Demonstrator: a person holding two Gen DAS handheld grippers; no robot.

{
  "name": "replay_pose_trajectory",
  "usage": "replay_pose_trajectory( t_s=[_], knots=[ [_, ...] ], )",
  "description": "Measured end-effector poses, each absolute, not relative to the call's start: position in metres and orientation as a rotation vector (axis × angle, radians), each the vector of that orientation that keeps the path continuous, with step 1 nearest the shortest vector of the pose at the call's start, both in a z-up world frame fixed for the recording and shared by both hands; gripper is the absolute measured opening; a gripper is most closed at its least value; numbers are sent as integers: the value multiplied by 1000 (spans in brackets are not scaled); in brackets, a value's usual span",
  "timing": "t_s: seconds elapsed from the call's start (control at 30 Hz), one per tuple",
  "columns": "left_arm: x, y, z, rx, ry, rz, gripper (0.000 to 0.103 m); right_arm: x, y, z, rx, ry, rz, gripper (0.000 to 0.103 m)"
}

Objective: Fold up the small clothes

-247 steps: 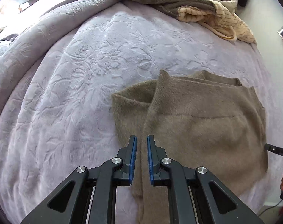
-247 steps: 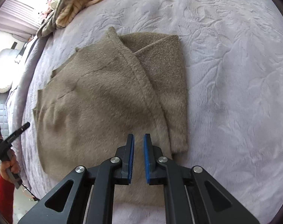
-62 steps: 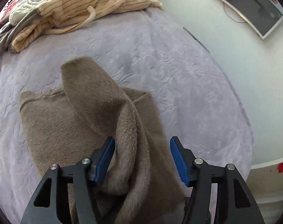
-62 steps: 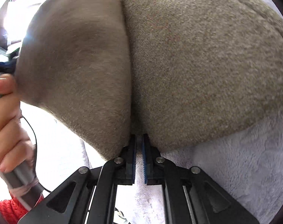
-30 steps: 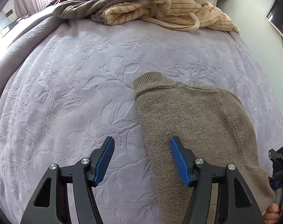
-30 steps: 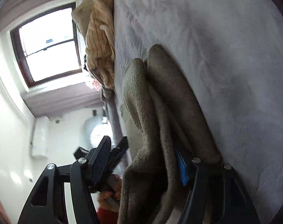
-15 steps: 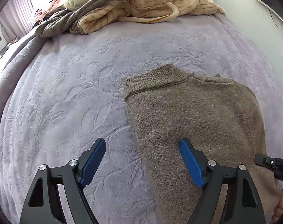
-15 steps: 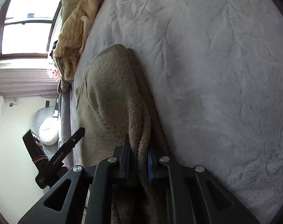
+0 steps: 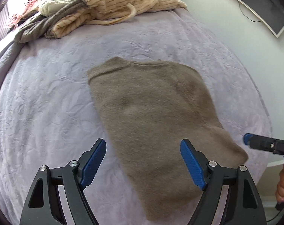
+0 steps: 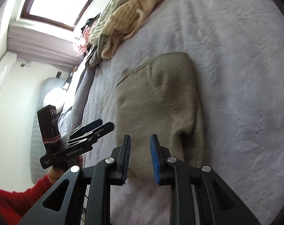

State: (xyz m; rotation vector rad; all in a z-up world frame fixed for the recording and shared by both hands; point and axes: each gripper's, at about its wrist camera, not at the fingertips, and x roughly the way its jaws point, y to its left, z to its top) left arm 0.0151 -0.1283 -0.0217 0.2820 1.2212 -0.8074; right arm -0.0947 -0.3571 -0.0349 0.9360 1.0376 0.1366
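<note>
A small brown knit sweater [image 9: 155, 116] lies folded flat on the lilac embossed bedspread [image 9: 48, 97]. It also shows in the right wrist view [image 10: 156, 97]. My left gripper [image 9: 143, 161] is wide open and empty above the sweater's near edge. My right gripper [image 10: 140, 153] is open and empty, just off the sweater's near end. The right gripper's tip shows at the right edge of the left wrist view [image 9: 261, 144]. The left gripper shows at the left in the right wrist view [image 10: 89, 131].
A heap of cream striped and grey clothes [image 9: 97, 9] lies at the far side of the bed, also seen in the right wrist view [image 10: 127, 16]. A monitor [image 9: 258, 5] hangs on the wall to the right. The bed's edge runs close on the right.
My right gripper has let go of the sweater and opened, then drawn back. The sweater now lies folded flat. My left gripper stays wide open.
</note>
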Motion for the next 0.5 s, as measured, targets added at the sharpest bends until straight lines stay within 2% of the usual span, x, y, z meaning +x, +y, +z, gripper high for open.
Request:
replay_pose_trajectory(
  t_s=[0.1,0.17,0.2,0.23,0.3,0.5],
  knots=[
    [-13,-135,-39,314,1256,-838,82,-96,-336,-48,812,1129,92,25],
    [-30,-131,-60,384,1264,-798,82,-102,-337,-77,762,1216,-6,25],
    [-36,-128,-69,420,1274,-779,82,-108,-338,-89,762,1245,-30,23],
    [-41,-120,-81,423,1326,-775,82,-117,-340,-103,772,1264,-44,15],
    [-45,-99,-98,344,1419,-757,82,-131,-344,-115,832,1253,-37,14],
    [-43,-76,-98,227,1457,-721,82,-147,-353,-84,870,1164,-54,20]
  ],
)
